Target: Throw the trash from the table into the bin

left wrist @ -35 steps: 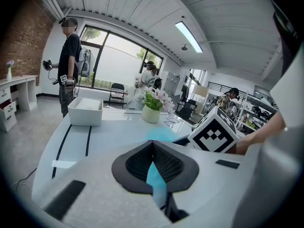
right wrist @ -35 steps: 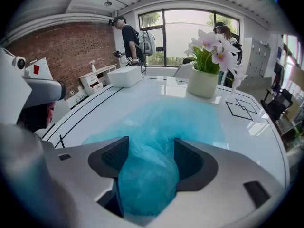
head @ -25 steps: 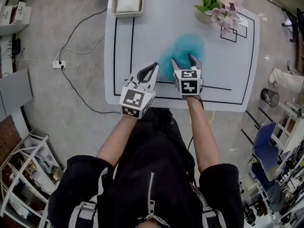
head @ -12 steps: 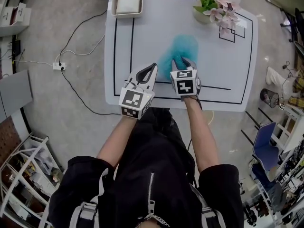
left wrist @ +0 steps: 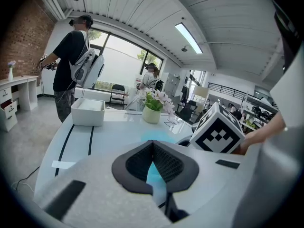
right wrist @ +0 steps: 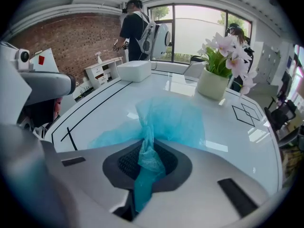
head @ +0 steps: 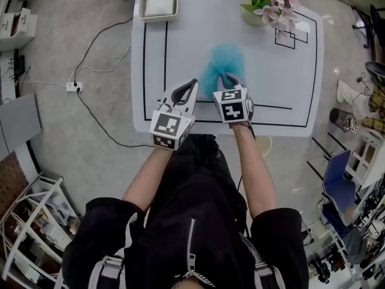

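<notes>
Your right gripper (head: 231,78) pinches a bunched fold of the teal bag (head: 226,58), which lies on the table (head: 180,53) on your side of the flower pot (head: 251,15). It looks light, limp and slippery, so that gathered fold is the best hold. Your left gripper (head: 192,83) is pressed together, empty.

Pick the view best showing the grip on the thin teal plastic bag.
Right gripper view: the thin teal plastic bag is pinched between the right hand-held gripper's shut jaws. Head view shows it bunched beyond them, contact hidden. Left gripper view: only a teal sliver.
</notes>
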Demonstrator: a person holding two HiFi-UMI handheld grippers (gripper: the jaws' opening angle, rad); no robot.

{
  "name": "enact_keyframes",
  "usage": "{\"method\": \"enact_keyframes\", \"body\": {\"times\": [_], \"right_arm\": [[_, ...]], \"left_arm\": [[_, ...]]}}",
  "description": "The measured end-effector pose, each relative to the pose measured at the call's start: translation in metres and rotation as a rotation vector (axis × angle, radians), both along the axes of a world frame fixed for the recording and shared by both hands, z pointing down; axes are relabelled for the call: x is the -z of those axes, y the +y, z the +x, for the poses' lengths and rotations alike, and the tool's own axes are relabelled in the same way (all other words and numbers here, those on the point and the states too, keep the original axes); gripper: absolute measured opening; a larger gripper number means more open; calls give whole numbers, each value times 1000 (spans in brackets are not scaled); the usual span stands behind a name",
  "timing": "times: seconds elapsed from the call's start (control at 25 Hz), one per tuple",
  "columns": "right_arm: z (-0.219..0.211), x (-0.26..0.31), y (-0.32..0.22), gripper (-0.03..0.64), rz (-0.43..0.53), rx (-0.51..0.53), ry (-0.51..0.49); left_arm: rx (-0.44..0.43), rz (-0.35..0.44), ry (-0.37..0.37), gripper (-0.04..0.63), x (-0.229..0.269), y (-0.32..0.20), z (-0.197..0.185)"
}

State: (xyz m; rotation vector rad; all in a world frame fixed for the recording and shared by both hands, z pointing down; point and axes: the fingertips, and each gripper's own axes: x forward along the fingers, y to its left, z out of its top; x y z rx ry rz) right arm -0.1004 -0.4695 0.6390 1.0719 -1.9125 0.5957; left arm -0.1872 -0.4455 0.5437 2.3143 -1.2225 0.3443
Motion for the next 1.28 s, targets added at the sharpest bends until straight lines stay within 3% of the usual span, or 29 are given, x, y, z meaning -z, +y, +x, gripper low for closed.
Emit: {"method": "enact_keyframes", "body": {"times": [0.84,1.28], "right_arm": [[32,79,5,21,147,-147,-118],[96,108,58,21,229,-253,-162]], "left_arm": [[-83,75,35,6,36,-6,41],[-209,123,26,6,45,29,111]]}}
